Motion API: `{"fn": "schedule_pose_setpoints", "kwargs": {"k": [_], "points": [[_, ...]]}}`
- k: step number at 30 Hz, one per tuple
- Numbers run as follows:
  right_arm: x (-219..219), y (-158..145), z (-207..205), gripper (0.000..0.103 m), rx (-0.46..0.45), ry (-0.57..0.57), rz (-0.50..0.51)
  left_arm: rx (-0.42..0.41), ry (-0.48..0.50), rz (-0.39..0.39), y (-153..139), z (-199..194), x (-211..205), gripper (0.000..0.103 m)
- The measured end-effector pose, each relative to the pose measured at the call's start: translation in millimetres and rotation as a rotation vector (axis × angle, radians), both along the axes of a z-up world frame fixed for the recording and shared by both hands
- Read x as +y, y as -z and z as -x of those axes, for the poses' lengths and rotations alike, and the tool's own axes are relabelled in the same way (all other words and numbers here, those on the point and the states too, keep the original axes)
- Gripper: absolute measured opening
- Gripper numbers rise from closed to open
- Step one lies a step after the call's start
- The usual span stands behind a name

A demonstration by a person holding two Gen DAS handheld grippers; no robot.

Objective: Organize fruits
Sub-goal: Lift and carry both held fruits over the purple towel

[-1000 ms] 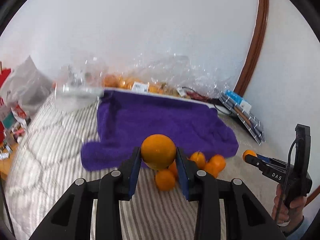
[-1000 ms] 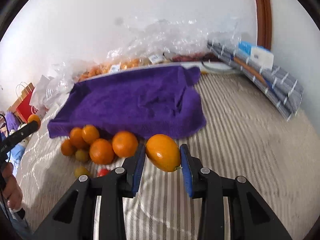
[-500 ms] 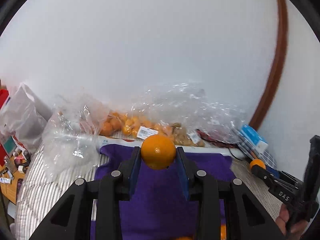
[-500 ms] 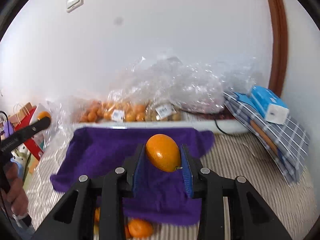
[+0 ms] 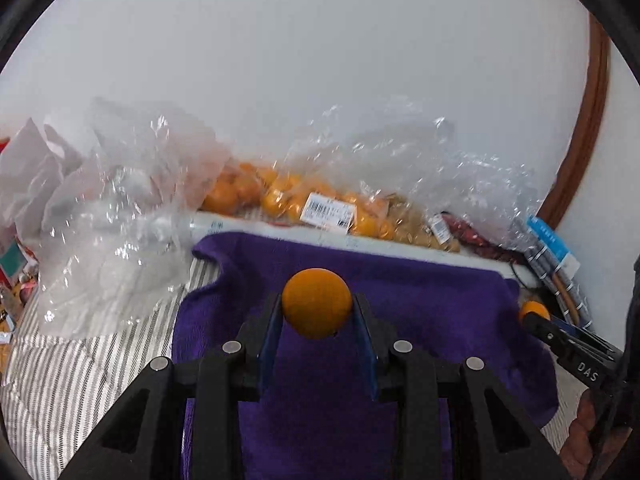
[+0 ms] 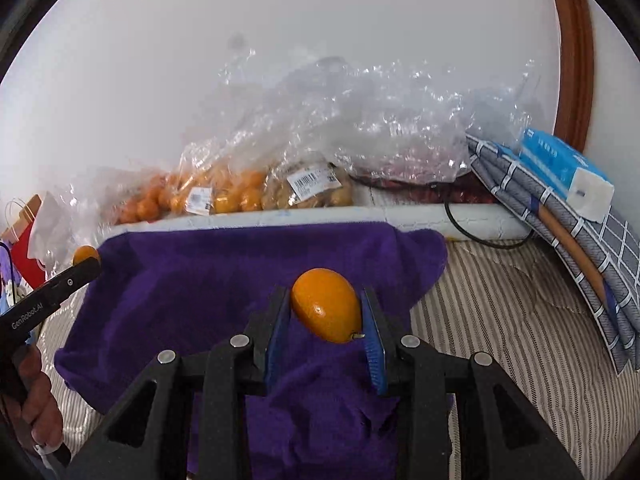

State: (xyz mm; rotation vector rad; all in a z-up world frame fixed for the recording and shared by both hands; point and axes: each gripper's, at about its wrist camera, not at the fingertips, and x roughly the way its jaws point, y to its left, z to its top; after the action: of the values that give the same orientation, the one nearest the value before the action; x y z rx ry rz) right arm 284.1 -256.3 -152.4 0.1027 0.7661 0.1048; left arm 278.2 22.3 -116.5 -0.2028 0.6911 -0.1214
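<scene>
My left gripper is shut on a round orange and holds it above the purple towel. My right gripper is shut on an oval orange above the same purple towel. The right gripper with its orange shows at the right edge of the left wrist view. The left gripper with its orange shows at the left of the right wrist view. The loose oranges on the bed are out of view.
Clear plastic bags of oranges and other produce lie along the wall behind the towel. A striped bedspread surrounds the towel. Folded checked cloth and a blue tissue pack lean at the right. A paper bag stands left.
Both grippers have lifted their oranges off the pile at the towel's front edge and moved forward over the towel. The loose oranges have dropped out of view.
</scene>
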Motion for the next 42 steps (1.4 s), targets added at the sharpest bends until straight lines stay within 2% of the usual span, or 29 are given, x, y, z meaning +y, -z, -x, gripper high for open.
{"fn": "schedule_pose_setpoints", "kwargs": {"k": [9,14,22,37,42], "points": [[-1.7,18.2,-9.5,0.035,0.051,0.005,-0.001,0.110,-0.025,0.027,23.1,-14.9,8.4,0.033],[-0.7,23.8,-10.8,0.035,0.065,0.002,0.007,0.095,-0.028,-0.006,25.9,-14.9,5.6,0.033],[1.7,33.4,-14.0,0.035,0.103,0.006,0.017,0.122,-0.013,-0.016,35.5,-21.3,0.4,0.033],[4.5,33.0,-10.8,0.035,0.104,0.008,0.044,0.135,-0.010,-0.044,40.1,-22.9,-1.6,0.033],[3.7,32.1,-8.9,0.042,0.105,0.007,0.033,0.140,-0.015,-0.046,41.2,-22.2,-0.3,0.033]]}}
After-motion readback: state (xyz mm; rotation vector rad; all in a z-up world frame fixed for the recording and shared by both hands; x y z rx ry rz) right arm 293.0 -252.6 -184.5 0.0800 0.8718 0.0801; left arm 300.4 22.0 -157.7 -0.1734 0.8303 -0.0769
